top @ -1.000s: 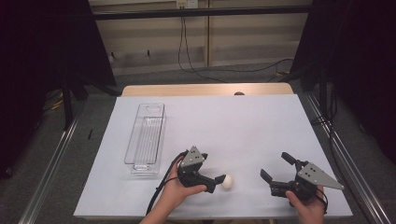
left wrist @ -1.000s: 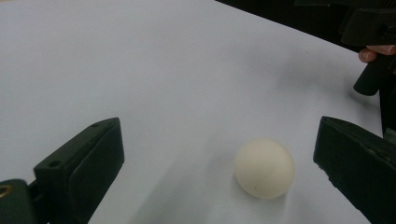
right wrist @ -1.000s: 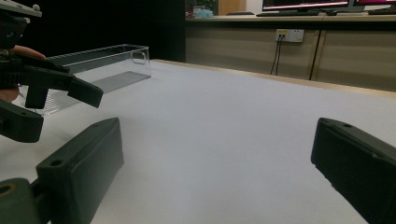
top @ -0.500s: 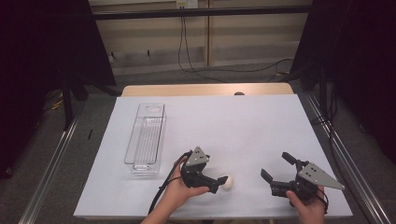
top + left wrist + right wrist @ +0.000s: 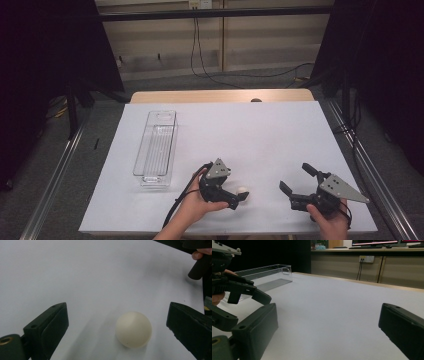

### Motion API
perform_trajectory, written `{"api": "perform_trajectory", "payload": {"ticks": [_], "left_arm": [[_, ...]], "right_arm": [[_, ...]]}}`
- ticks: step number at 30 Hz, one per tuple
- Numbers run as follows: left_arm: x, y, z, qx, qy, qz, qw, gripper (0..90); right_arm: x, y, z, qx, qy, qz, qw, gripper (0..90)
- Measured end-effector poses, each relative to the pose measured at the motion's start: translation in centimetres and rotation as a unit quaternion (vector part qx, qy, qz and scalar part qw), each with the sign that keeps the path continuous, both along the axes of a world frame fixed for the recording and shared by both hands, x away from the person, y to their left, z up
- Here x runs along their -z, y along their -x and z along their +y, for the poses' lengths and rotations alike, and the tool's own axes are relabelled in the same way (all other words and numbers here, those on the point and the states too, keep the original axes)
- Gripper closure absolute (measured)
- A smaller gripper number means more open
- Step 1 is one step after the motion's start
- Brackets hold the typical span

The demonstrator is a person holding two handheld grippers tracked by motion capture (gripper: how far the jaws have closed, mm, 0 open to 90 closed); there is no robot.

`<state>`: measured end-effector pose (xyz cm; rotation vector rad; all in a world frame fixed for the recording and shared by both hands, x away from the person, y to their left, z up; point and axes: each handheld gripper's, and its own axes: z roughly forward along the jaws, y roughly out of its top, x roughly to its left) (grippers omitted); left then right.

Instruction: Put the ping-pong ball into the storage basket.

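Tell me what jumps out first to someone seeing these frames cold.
The small cream ball on the white table, lying between the wide-open jaws of the left gripper near the front edge. To its right the right gripper rests open with nothing between its jaws. A long clear tray lies at the table's left side.

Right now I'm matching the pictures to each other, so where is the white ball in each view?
High view: the white ball lies near the table's front edge, at the left gripper.
Left gripper view: lower middle, between the open jaws.
Right gripper view: I can't make it out.
Shared landmark: the left gripper, in high and right gripper views.
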<state>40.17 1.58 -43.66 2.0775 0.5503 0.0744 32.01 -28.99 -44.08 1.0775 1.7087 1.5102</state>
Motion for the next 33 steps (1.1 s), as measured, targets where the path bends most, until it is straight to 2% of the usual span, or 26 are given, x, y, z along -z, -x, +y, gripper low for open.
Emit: {"api": "perform_trajectory", "payload": {"ticks": [3, 17, 21, 22, 24, 25, 33], "left_arm": [[0.1, -0.1, 0.0, 0.006, -0.011, 0.002, 0.9999, 6.1], [0.5, -0.1, -0.4, 0.014, -0.023, 0.019, 0.9995, 8.9], [0.6, -0.1, -0.6, 0.025, -0.030, 0.015, 0.9991, 12.8], [0.7, 0.0, -0.6, 0.028, -0.038, 0.014, 0.9988, 14.3], [0.9, 0.0, -0.8, 0.036, -0.030, 0.014, 0.9988, 17.2], [0.8, 0.0, -0.8, 0.035, -0.040, 0.014, 0.9985, 18.4], [1.1, 0.0, -1.1, 0.041, -0.039, 0.020, 0.9982, 24.4]], "right_arm": [[0.0, 0.0, 0.0, 0.000, 0.000, 0.000, 1.0000, 2.2], [0.0, 0.0, 0.0, 0.001, 0.000, -0.001, 1.0000, 2.2], [0.0, 0.0, 0.0, 0.001, -0.001, 0.000, 1.0000, 2.2], [0.0, 0.0, 0.1, 0.003, -0.001, -0.001, 1.0000, 2.2], [0.0, 0.1, 0.0, 0.001, 0.000, -0.001, 1.0000, 2.2], [0.0, 0.0, 0.0, 0.001, 0.000, -0.002, 1.0000, 2.2], [0.0, 0.0, 0.0, 0.000, 0.000, 0.000, 1.0000, 2.2]]}}
